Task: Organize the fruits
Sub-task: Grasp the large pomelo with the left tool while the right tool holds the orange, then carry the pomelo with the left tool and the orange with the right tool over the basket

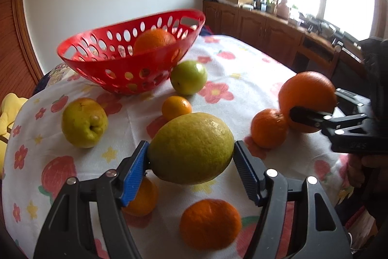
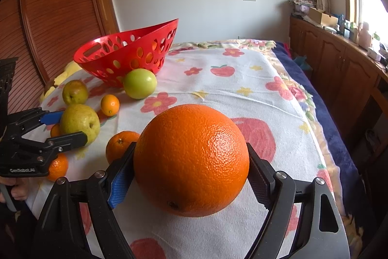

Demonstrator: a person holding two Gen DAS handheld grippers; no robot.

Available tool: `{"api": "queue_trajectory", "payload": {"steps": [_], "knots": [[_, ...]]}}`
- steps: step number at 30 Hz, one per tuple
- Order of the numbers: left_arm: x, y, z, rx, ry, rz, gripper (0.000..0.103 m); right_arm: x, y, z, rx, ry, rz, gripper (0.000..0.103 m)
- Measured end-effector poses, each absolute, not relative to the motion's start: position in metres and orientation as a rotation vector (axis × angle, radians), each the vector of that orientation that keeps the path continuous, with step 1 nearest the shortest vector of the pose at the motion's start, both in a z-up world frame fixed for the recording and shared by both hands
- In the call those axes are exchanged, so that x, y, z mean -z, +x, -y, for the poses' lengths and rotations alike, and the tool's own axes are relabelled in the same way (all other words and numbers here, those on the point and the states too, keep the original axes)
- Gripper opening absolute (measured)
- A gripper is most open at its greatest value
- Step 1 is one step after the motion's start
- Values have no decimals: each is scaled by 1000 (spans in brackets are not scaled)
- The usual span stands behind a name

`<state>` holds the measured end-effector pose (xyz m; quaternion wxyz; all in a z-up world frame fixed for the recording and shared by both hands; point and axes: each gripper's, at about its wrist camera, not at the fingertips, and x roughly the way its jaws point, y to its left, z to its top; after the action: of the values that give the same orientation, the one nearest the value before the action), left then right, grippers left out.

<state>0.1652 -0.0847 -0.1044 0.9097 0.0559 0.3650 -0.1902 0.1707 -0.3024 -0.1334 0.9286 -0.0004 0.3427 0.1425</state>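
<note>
1. Fruits: a yellow-green pear sits between the pads of the left claw, both pads pressed against its sides. It appears lifted just clear of the cloth.
2. A large orange is clamped in the right claw, toward the near edge of the bed, which carries everything under a flowered cloth.
3. The red basket stands near the far left corner, tilted, with one orange already inside.
4. Loose fruit remaining on the cloth: a green apple touching the basket wall, a second pear near the left edge, and several small oranges around the claws.
5. Step in hand, as judged: both fruits gripped, transfer to the basket not yet made.
6. Next move: carry each fruit over the rim, one claw at a time to avoid collision, and release low so the tilted basket does not tip.
</note>
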Motion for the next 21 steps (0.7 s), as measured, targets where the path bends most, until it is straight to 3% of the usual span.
{"api": "queue_trajectory", "payload": {"steps": [21], "knots": [[62,127,60,396,55,-642,69,132,174,303,-292,6,-725,83]]}}
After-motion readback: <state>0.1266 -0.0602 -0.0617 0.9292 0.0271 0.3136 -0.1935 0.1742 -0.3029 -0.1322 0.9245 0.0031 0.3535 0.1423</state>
